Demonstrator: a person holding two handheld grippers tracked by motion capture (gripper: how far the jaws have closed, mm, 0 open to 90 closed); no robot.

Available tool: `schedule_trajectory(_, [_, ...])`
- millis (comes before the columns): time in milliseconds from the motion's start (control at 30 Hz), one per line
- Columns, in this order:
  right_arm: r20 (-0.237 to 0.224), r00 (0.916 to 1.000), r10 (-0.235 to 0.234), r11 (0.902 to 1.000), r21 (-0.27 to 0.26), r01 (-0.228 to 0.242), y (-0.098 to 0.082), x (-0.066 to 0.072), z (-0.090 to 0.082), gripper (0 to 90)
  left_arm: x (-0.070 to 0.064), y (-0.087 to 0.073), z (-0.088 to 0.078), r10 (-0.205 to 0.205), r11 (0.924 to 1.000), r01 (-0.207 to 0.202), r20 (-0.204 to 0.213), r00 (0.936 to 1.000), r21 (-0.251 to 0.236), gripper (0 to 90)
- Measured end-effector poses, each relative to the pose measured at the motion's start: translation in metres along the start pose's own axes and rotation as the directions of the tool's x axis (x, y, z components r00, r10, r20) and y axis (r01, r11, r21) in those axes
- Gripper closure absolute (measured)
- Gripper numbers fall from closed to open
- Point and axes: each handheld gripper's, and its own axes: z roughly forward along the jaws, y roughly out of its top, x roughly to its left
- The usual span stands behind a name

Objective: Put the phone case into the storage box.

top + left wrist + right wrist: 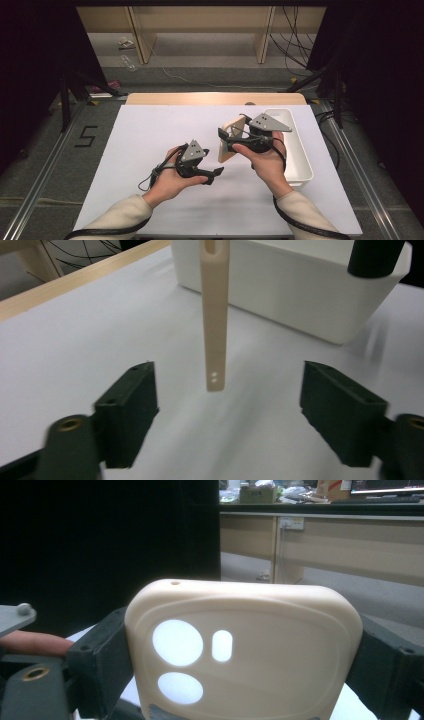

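A beige plastic case (228, 144) with round and oval cut-outs is held upright above the table, and my right gripper (224, 141) is shut on it. In the right gripper view the case (240, 630) stands broadside, its two sides pressed by the black jaws of the right gripper (242, 672). My left gripper (212, 176) sits just left of and below the case, open. Seen from the left gripper (230, 410), the case (215, 315) hangs edge-on in the wide gap ahead of the jaws, touching neither of them.
A white rectangular bin (300, 150) stands on the right side of the white table sheet (150, 135), right behind the case (300, 295). The table's wooden edge (215, 98) runs along the back. Desks and cables lie beyond.
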Motion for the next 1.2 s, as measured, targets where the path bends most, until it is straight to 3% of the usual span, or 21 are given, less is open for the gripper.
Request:
schedule_trajectory(200, [0.009, 1.0000, 0.000, 1.0000, -0.006, 0.000, 0.001, -0.001, -0.001, 11.8, 0.001, -0.006, -0.009, 0.012, 0.9996, -0.012, -0.013, 0.9998, 0.026, 0.0])
schedule_trajectory(1200, [0.041, 0.9991, 0.012, 0.9997, -0.023, -0.011, 0.009, -0.009, -0.009, 11.8, 0.025, -0.034, -0.059, 0.013, 0.9998, -0.014, -0.088, 0.9960, -0.015, 0.0])
